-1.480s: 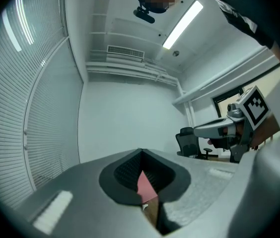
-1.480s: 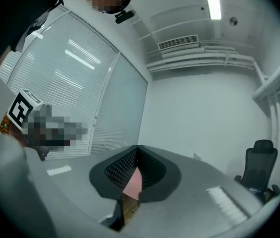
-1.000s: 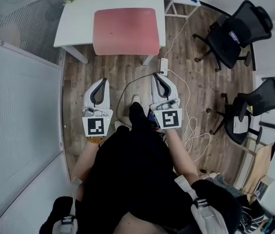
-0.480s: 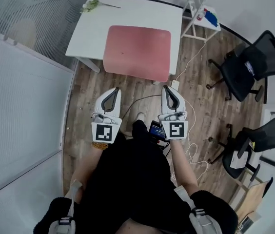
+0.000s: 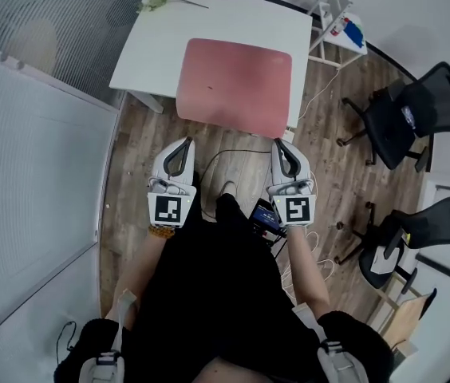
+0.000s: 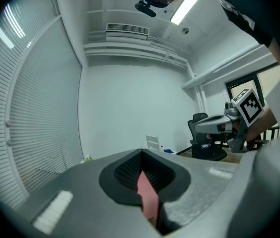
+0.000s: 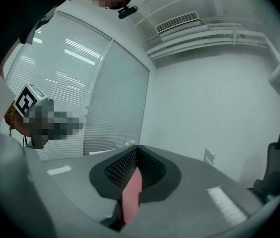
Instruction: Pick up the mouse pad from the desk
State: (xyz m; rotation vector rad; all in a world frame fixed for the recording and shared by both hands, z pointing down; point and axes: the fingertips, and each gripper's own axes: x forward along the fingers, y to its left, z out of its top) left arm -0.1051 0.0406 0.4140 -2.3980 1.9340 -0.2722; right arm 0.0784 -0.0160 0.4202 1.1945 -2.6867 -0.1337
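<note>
The white rectangular desk (image 5: pixel 153 46) sits at 12 o'clock, and the flat pink rectangular mouse pad (image 5: pixel 235 86) lies on its right part. The pad's long axis runs 9 to 3 o'clock, tipped slightly toward 4, and its near long edge faces you at or just past the desk's front edge. Your left gripper (image 5: pixel 185 142) and right gripper (image 5: pixel 279 143) hang over the wood floor (image 5: pixel 141 142), well short of the desk, each with jaws pressed together on nothing; arrive like that and you will likely just shove the thin pad away, so spread them first.
</note>
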